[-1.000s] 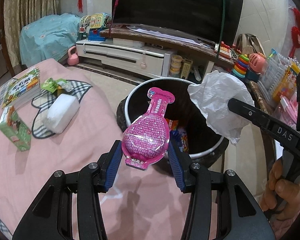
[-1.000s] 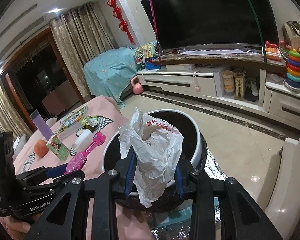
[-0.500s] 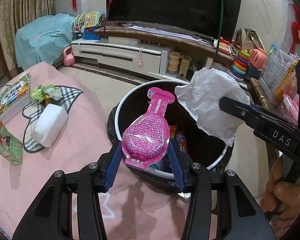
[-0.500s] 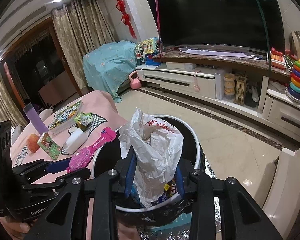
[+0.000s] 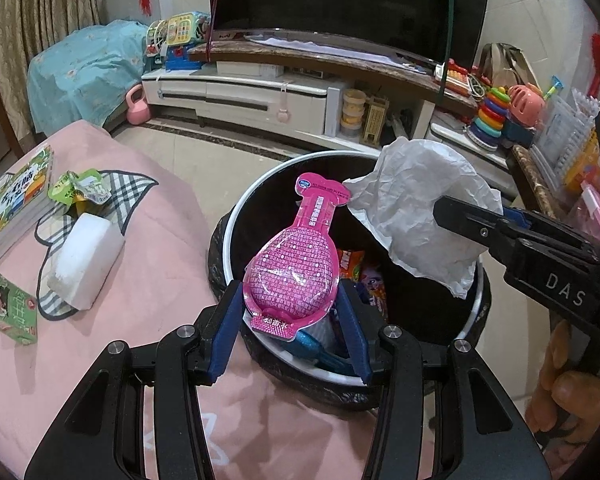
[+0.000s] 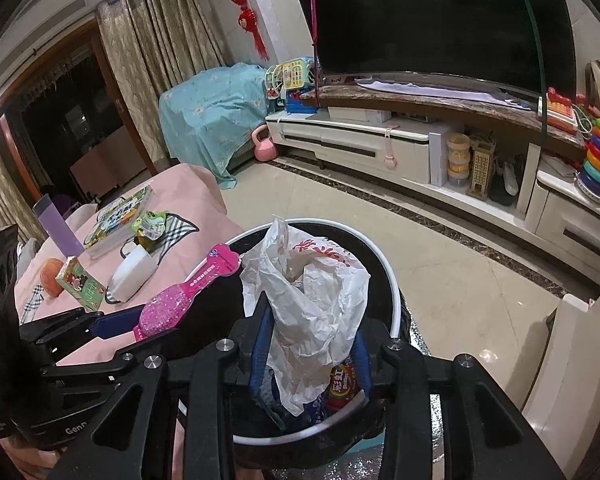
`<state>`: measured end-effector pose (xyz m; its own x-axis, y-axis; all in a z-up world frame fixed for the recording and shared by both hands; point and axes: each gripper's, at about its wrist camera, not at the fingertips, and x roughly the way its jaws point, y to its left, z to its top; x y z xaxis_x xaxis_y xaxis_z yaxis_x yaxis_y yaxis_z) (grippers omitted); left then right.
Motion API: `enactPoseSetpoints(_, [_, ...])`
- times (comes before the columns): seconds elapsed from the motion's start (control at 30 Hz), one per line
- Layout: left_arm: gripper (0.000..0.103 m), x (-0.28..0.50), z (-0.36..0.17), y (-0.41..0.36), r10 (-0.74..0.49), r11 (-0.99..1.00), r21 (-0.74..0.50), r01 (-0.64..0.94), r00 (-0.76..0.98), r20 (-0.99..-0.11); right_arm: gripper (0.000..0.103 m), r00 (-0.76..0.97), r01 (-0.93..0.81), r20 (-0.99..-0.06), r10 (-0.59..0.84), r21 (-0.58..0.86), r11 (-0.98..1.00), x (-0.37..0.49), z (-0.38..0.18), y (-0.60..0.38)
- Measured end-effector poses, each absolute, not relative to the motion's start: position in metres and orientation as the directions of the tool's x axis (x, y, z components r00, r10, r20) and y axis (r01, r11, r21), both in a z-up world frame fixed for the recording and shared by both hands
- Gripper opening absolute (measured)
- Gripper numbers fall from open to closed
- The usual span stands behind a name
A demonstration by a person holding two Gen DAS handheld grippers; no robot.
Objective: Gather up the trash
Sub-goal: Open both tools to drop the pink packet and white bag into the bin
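Over the open trash bin (image 5: 236, 216), the left tool (image 5: 290, 308) grips a pink blister pack (image 5: 292, 264) while the right tool (image 6: 310, 354), jaws opening, lets go its crumpled white plastic bag (image 6: 312, 304); the pack likely drops next.

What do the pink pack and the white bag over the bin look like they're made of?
Pink blister pack: glossy plastic, probably; its clear bubble catches glints. White bag: thin plastic film, crinkled, slightly see-through, red print. Trash bin: black liner under a white rim, apparently plastic.
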<state>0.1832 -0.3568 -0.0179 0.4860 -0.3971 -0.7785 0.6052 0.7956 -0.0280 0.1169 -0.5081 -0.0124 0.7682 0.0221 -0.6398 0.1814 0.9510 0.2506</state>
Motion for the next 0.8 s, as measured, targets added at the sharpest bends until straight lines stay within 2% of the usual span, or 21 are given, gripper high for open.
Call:
enactPoseSetpoints(0.33, [0.049, 0.186, -0.017, -0.354, -0.412, 0.799, -0.054, 0.599, 0.479, -0.775, 0.039, 0.76, 0.185, -0.649, 0.018, 0.243, 0.952, 0.123, -0.014, -0.509])
enactPoseSetpoints(0.37, [0.052, 0.186, -0.018, -0.353, -0.414, 0.797, -0.057, 0.601, 0.475, -0.776, 0.039, 0.759, 0.186, -0.651, 0.02, 0.247, 0.951, 0.124, -0.015, -0.509])
enactPoseSetpoints(0.4, [0.066, 0.187, -0.018, -0.354, -0.409, 0.798, -0.056, 0.6, 0.47, -0.782, 0.04, 0.758, 0.187, -0.652, 0.02, 0.247, 0.951, 0.124, -0.015, -0.51])
enactPoseSetpoints(0.43, [0.073, 0.186, -0.017, -0.352, -0.41, 0.799, -0.056, 0.599, 0.473, -0.78, 0.047, 0.755, 0.189, -0.655, 0.019, 0.246, 0.951, 0.125, -0.015, -0.51])
enactPoseSetpoints(0.5, [0.074, 0.183, -0.015, -0.347, -0.419, 0.798, -0.057, 0.599, 0.486, -0.767, 0.061, 0.757, 0.188, -0.652, 0.028, 0.259, 0.948, 0.124, -0.015, -0.51])
enactPoseSetpoints(0.8, [0.078, 0.174, -0.015, -0.302, -0.419, 0.846, -0.115, 0.52, 0.518, -0.745, 0.073, 0.777, 0.192, -0.629, 0.035, 0.289, 0.938, 0.114, -0.008, -0.507])
